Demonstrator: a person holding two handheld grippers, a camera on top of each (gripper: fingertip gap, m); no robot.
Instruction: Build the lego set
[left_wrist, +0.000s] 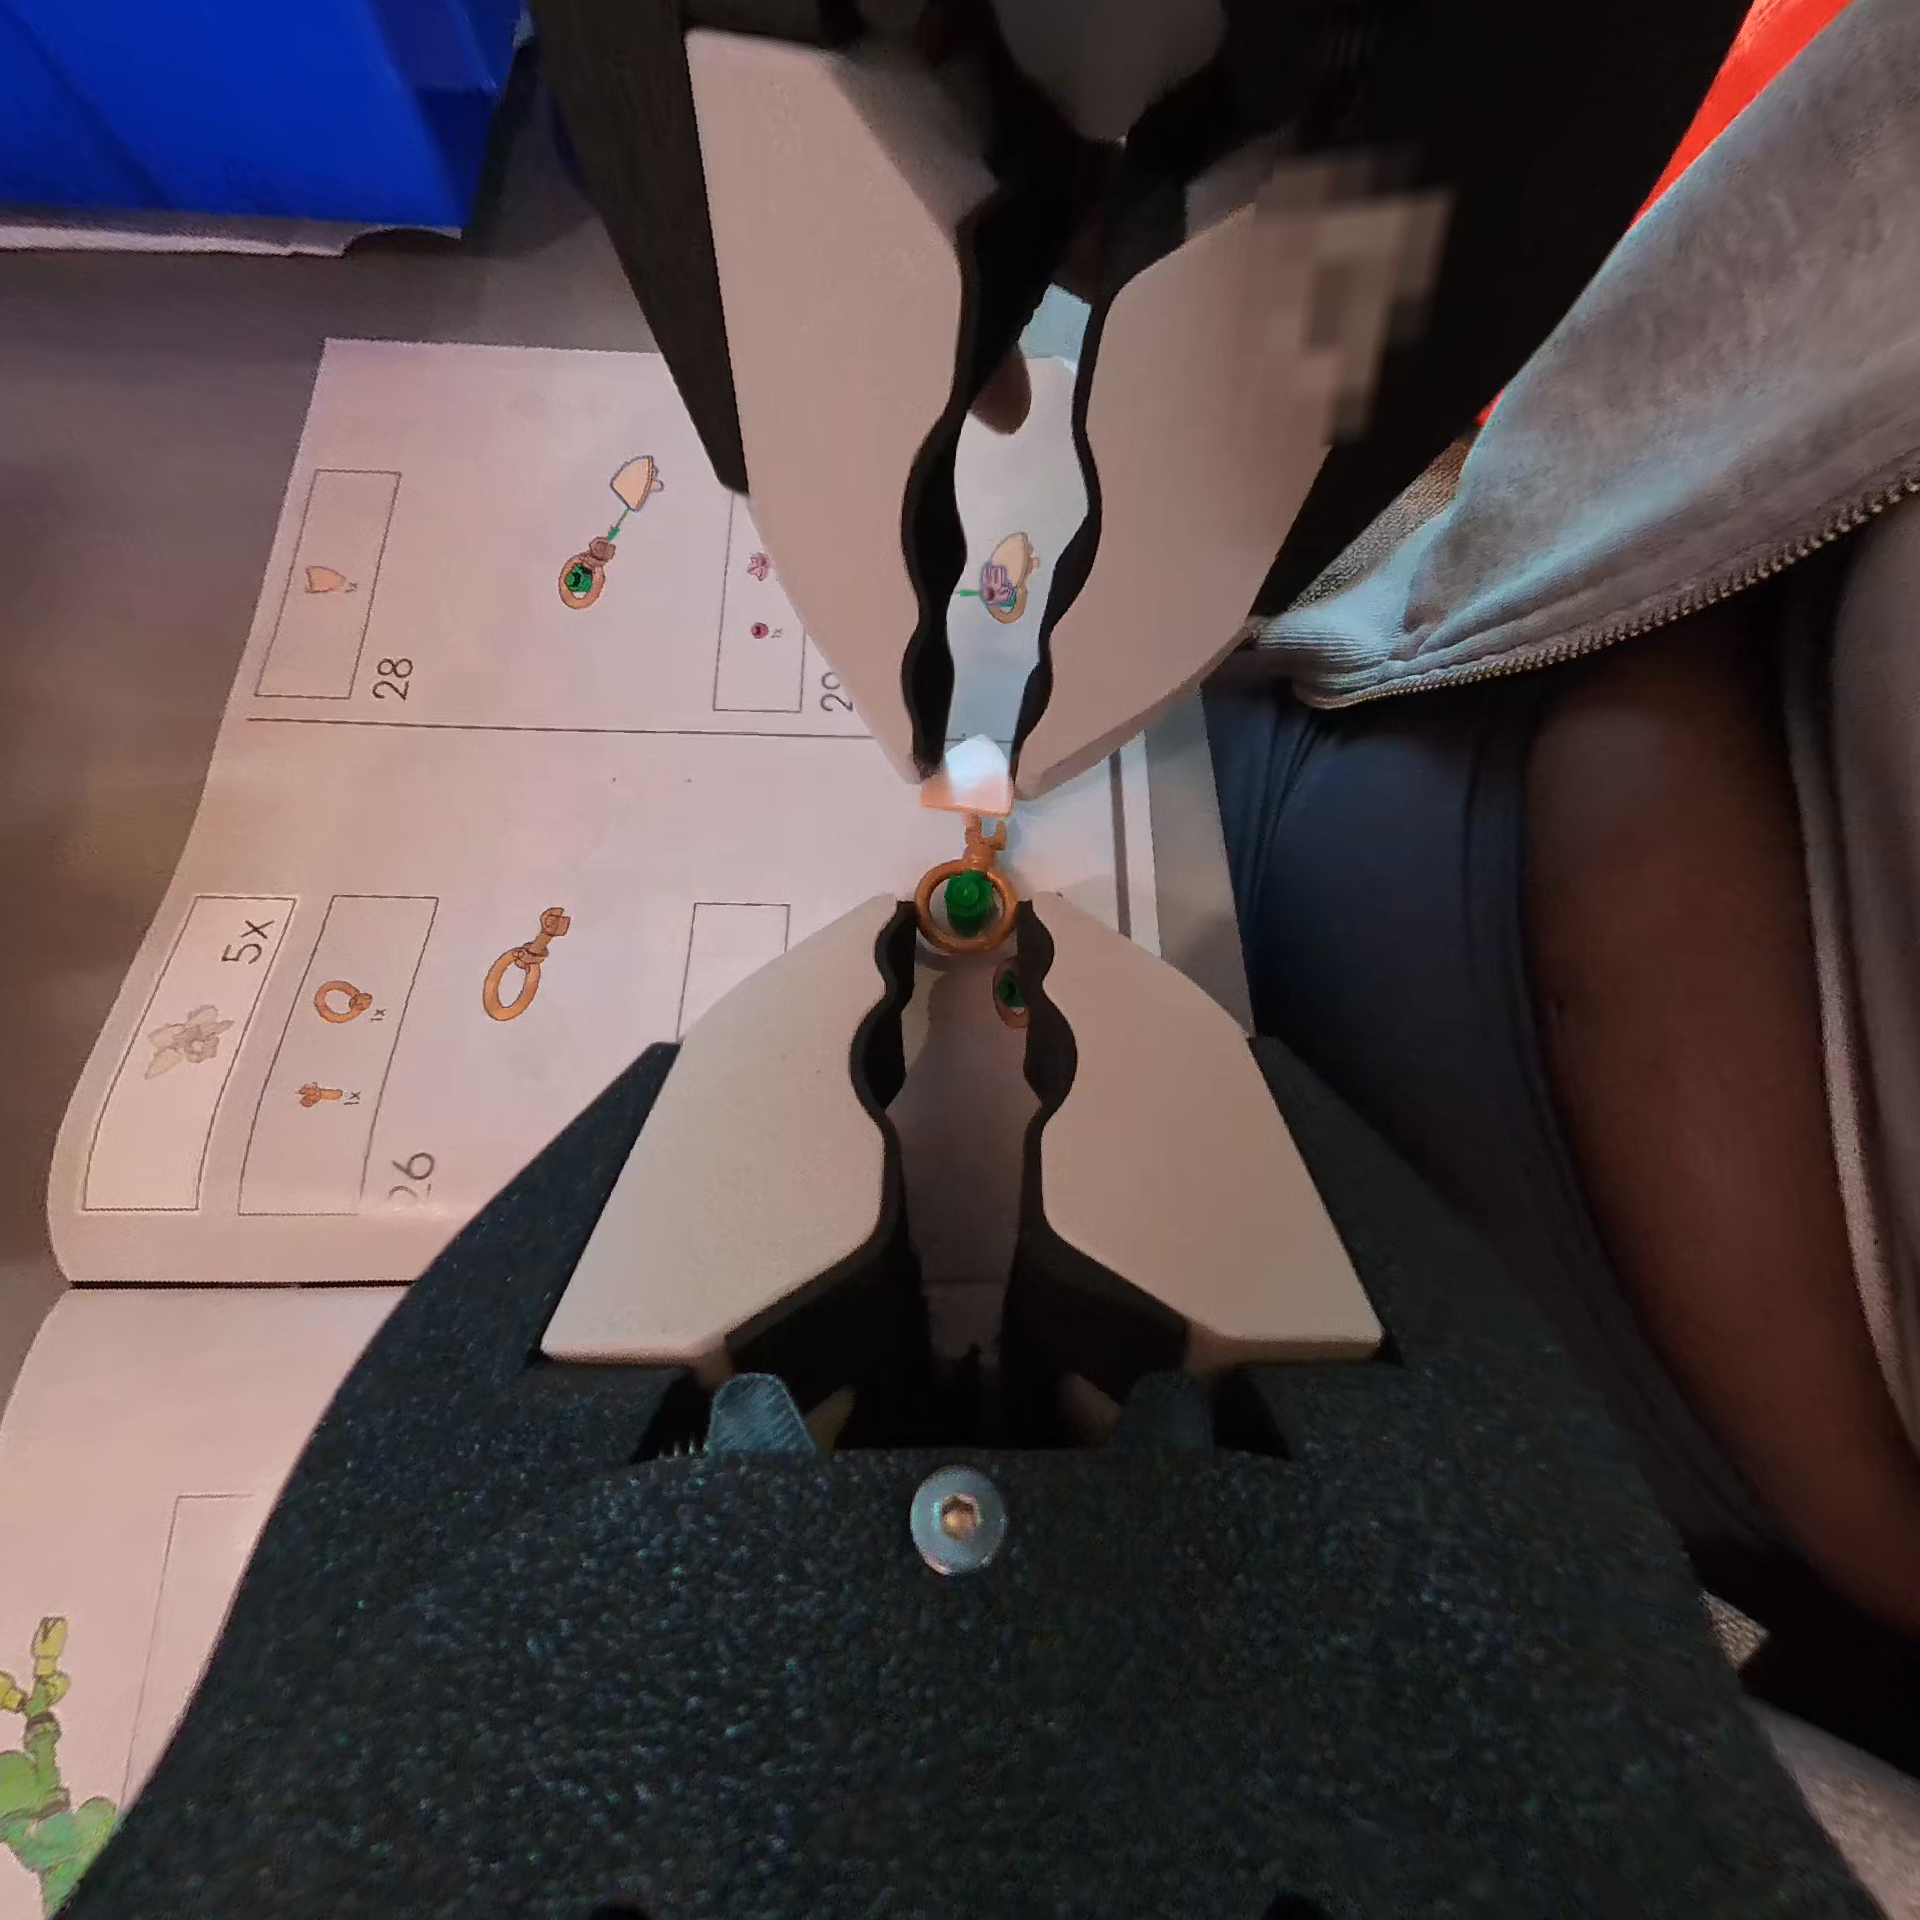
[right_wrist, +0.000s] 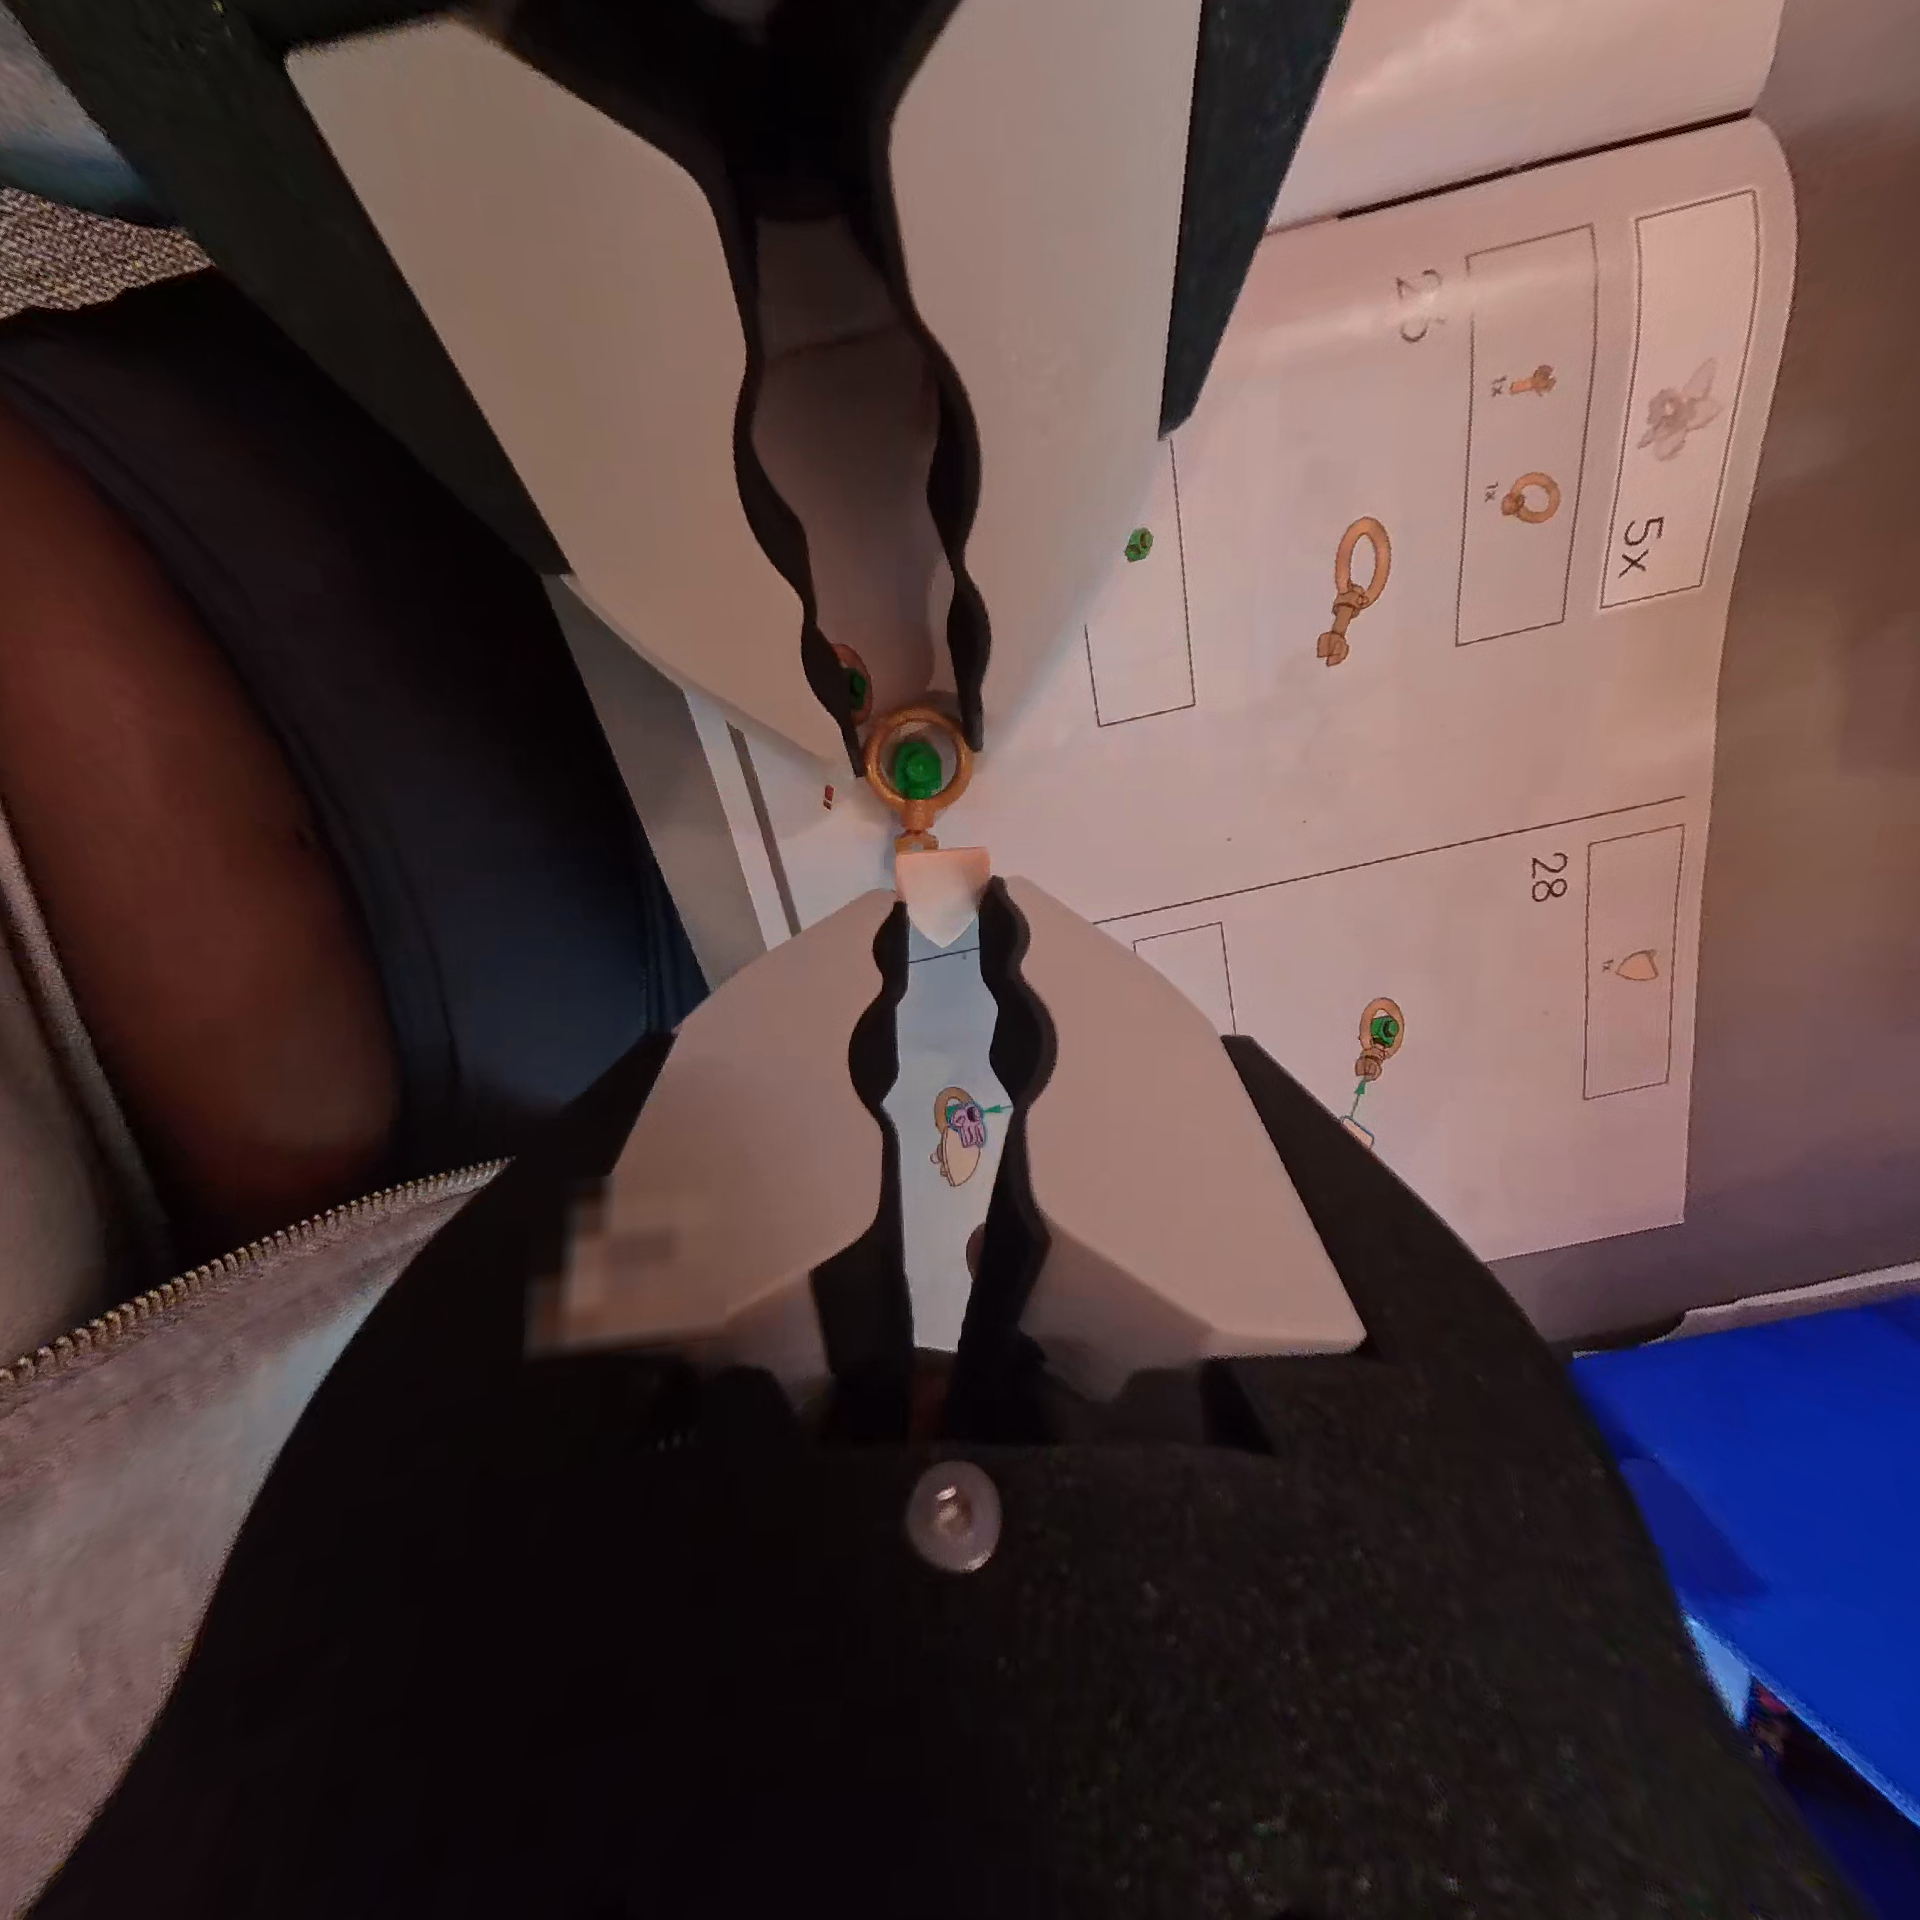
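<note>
Left claw (left_wrist: 964, 914) first: two pale grey fingers (left_wrist: 769, 1101) shaped like broad wedges, each lined on its inner edge with a wavy black pad (left_wrist: 885, 997). Behind them sits a speckled black body (left_wrist: 935, 1683), rough in texture, with a silver hex screw (left_wrist: 957, 1519) dead centre and a bluish-grey part (left_wrist: 756, 1411) tucked at the finger roots. Right claw (right_wrist: 943, 906) now, same build: pale wedge fingers (right_wrist: 758, 1132), rippled black pads (right_wrist: 878, 1029), matte black body (right_wrist: 935, 1714), one silver screw (right_wrist: 953, 1527). Left of that claw, a grey zipped jacket (right_wrist: 197, 1340) over dark blue cloth (right_wrist: 499, 831)
</note>
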